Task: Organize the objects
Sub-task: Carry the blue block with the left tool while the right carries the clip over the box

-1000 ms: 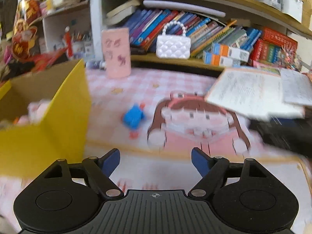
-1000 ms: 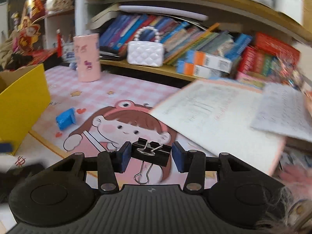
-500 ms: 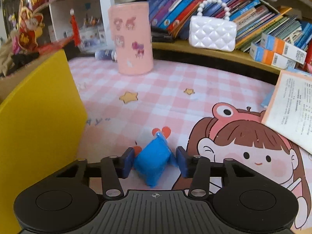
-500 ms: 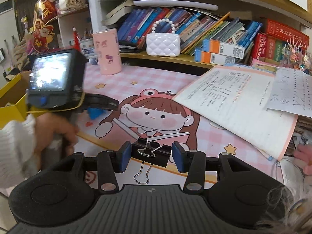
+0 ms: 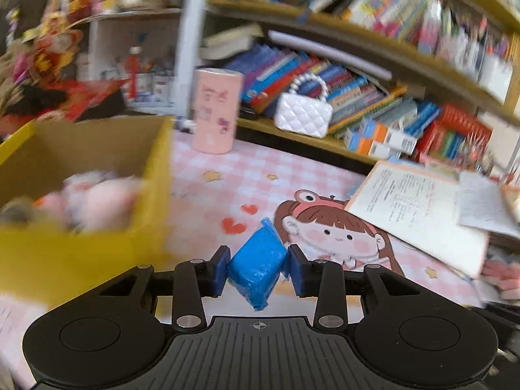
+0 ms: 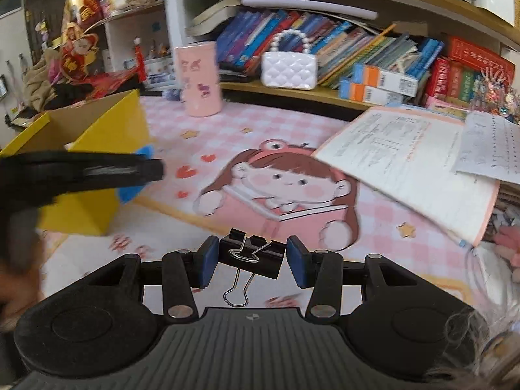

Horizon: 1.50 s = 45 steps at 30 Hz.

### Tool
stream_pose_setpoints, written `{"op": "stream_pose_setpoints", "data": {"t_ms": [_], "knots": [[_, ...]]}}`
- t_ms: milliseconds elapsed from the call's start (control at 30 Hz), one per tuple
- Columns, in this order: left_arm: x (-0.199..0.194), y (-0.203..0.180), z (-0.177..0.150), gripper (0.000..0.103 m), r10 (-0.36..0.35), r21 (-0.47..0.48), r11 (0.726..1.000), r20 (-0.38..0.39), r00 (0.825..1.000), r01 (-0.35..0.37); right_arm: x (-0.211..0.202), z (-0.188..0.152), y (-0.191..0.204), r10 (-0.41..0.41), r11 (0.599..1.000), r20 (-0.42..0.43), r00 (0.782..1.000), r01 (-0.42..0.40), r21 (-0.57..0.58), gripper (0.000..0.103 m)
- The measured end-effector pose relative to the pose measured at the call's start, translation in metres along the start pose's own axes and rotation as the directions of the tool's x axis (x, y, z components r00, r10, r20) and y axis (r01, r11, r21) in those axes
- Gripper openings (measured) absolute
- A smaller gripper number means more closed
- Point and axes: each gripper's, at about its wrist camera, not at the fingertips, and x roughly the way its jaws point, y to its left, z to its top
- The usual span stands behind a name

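My left gripper (image 5: 256,269) is shut on a blue wrapped block (image 5: 256,265) and holds it above the pink mat, just right of the open yellow box (image 5: 152,195). The box holds pink soft things (image 5: 97,198). In the right wrist view the left gripper (image 6: 97,172) shows as a dark arm beside the yellow box (image 6: 107,130), with the blue block (image 6: 133,190) at its tip. My right gripper (image 6: 250,256) is shut on a black binder clip (image 6: 250,256), held above the mat's front edge.
A pink cylinder tin (image 5: 216,110) and a white quilted purse (image 5: 304,113) stand at the back by the bookshelf. An open workbook (image 6: 412,159) and loose sheets lie on the right. A cartoon-girl mat (image 6: 276,188) covers the desk.
My left gripper has lifted the blue block off the mat and moved up and left toward the yellow box. My right gripper still holds the binder clip, about in place.
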Motion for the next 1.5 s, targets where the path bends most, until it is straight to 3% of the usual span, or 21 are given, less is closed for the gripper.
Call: {"op": "stream_pose_setpoints", "data": {"t_ms": [333, 600, 833, 1167, 1500], "knots": [[-0.107, 0.103, -0.064, 0.036, 0.092, -0.139, 0.986, -0.040, 0.995, -0.097, -0.027, -0.022, 0.112, 0.108, 0.990, -0.013, 0.994, -0.109, -0.091, 0.043], [-0.166, 0.153, -0.074, 0.036, 0.137, -0.120, 0.984, 0.032, 0.990, -0.132, -0.051, -0.042, 0.192, 0.165, 0.978, 0.001, 0.986, -0.164, -0.130, 0.043], [-0.202, 0.183, -0.086, 0.036, 0.135, -0.101, 0.987, 0.069, 0.988, -0.128, -0.067, -0.054, 0.233, 0.166, 0.981, 0.018, 0.986, -0.163, -0.107, 0.043], [-0.217, 0.207, -0.085, 0.035, 0.105, -0.130, 0.987, 0.097, 0.990, -0.092, -0.082, -0.054, 0.267, 0.174, 0.975, 0.038, 0.984, -0.167, -0.149, 0.043], [-0.195, 0.212, -0.033, 0.035, 0.098, -0.123, 0.990, 0.216, 0.971, -0.073, -0.064, -0.006, 0.263, 0.147, 0.982, 0.128, 0.981, -0.129, -0.140, 0.043]]}}
